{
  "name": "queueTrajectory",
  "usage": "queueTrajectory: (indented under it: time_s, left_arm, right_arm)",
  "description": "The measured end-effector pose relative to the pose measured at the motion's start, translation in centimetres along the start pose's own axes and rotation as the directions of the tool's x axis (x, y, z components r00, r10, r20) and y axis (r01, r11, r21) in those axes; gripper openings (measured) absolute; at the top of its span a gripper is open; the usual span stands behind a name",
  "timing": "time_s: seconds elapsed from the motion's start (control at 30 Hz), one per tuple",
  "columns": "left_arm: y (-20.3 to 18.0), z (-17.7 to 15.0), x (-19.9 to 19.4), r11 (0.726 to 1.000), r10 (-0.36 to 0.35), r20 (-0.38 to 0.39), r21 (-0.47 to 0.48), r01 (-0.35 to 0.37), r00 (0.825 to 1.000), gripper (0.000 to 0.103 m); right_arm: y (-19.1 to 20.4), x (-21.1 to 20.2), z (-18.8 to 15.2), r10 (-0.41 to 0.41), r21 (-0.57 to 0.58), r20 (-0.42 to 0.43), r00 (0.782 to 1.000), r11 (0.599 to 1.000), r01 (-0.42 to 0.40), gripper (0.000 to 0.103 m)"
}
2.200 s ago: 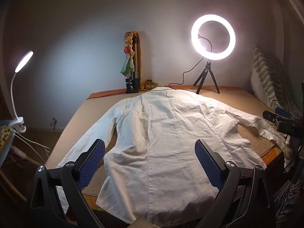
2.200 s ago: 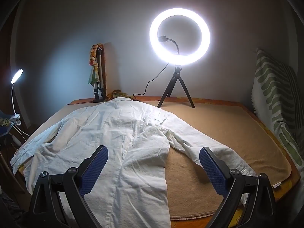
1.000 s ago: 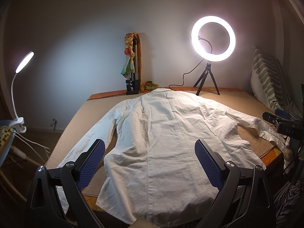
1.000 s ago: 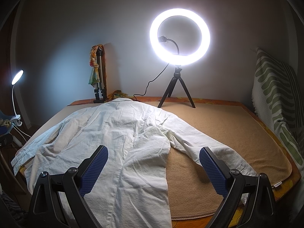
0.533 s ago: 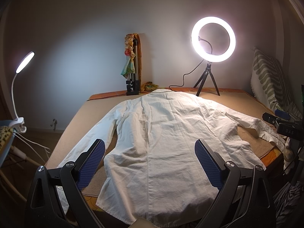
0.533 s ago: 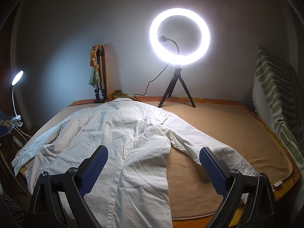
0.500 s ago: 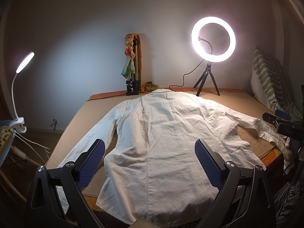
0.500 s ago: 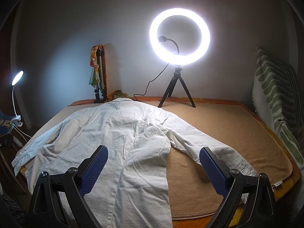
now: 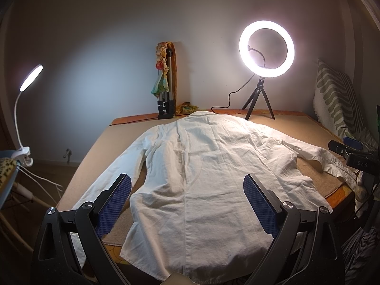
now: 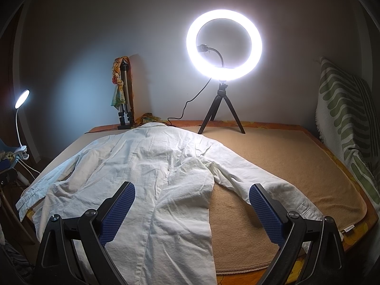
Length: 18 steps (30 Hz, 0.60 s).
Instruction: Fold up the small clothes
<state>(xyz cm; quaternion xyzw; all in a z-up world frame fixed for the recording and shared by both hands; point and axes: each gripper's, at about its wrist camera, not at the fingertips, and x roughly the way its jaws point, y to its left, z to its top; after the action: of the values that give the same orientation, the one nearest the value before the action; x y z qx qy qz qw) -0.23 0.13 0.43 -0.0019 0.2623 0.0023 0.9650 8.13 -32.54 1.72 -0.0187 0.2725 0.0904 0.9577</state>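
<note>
A white long-sleeved jacket lies flat, back side up, on a tan blanket, collar toward the far wall and both sleeves spread out. My left gripper hovers open above the hem, blue pads wide apart with nothing between them. From the right wrist view the jacket fills the left half of the blanket. My right gripper is open over the jacket's right edge, near the right sleeve. In the left wrist view the right gripper shows as a dark piece at the right edge.
A lit ring light on a tripod stands at the far edge of the bed. A folded tripod with a scarf leans on the wall. A patterned cushion stands at the right. A clip lamp glows at the left.
Both views have shifted very slightly; the jacket lies as before and both grippers stay open.
</note>
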Motion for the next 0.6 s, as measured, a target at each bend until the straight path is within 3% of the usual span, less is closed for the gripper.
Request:
queueTrajectory:
  time_s: [0.6]
  left_arm:
    - [1.5,0.7,0.1,0.999,0.033,0.011,-0.018,-0.033,0.999,0.096]
  right_arm:
    - [0.9,0.2,0.1,0.016,0.008,-0.009,1.0,1.0,-0.016,0.098]
